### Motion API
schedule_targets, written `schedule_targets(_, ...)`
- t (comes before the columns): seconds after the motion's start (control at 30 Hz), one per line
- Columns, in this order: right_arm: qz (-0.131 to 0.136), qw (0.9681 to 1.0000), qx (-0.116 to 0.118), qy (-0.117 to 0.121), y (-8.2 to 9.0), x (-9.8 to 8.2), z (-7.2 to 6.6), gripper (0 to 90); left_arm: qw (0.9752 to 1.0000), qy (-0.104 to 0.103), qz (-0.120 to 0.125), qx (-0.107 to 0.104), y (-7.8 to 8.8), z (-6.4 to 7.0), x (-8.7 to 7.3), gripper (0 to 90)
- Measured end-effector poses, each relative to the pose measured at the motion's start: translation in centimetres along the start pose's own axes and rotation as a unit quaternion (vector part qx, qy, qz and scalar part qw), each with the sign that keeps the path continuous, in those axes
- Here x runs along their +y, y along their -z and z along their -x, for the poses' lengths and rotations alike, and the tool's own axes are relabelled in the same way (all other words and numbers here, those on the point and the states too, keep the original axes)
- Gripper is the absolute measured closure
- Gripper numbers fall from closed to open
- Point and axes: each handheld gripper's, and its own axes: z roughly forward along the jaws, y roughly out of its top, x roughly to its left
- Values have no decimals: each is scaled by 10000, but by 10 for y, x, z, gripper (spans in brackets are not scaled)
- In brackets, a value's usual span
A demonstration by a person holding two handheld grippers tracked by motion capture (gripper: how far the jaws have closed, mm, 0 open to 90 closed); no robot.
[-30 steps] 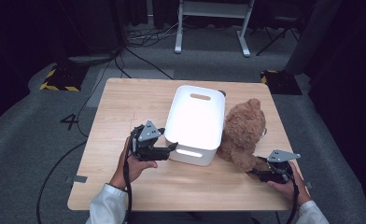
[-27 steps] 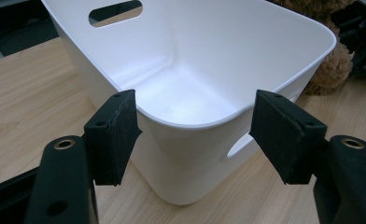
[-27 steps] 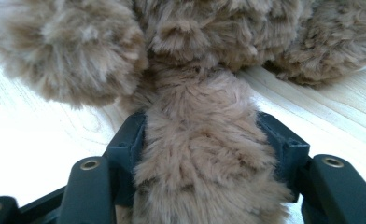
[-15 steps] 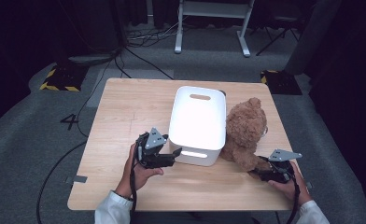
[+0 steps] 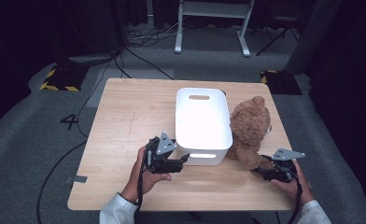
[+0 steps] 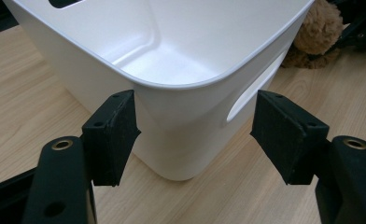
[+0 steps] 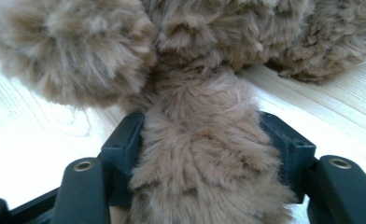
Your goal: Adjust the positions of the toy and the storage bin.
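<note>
A white plastic bin stands empty at the middle of the wooden table, a brown teddy bear leaning against its right side. My left gripper sits at the bin's near left corner. In the left gripper view its jaws straddle that rounded corner, and both pads rest on the bin's walls. My right gripper holds one of the bear's limbs near the table's front right. Fur fills the gap between its jaws, which have just been opening a little.
The bin has a handle slot in its far wall and another in its near wall. Bare tabletop lies left of the bin. Cables and a white stand's legs are on the grey floor beyond the table.
My left gripper has slid right and toward the near edge, from the bin's left wall to its front corner. The bin and bear sit slightly further right. My right hand stayed put.
</note>
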Motion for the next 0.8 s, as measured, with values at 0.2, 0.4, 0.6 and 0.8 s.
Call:
schedule_targets(0.2,10,10000,-15,-33,3,-3,6,349,9999,-55,-53,-102,-5,3,1,310)
schedule_targets(0.4,37,10000,8,-77,5,-5,10,327,9997,-171,-82,-120,-2,4,0,273)
schedule_targets(0.6,48,10000,-39,-55,7,-4,7,266,9995,-235,-182,55,7,0,-12,211)
schedule_targets(0.8,103,9998,-146,-125,14,-4,5,199,9992,-246,-260,158,16,-9,-33,172)
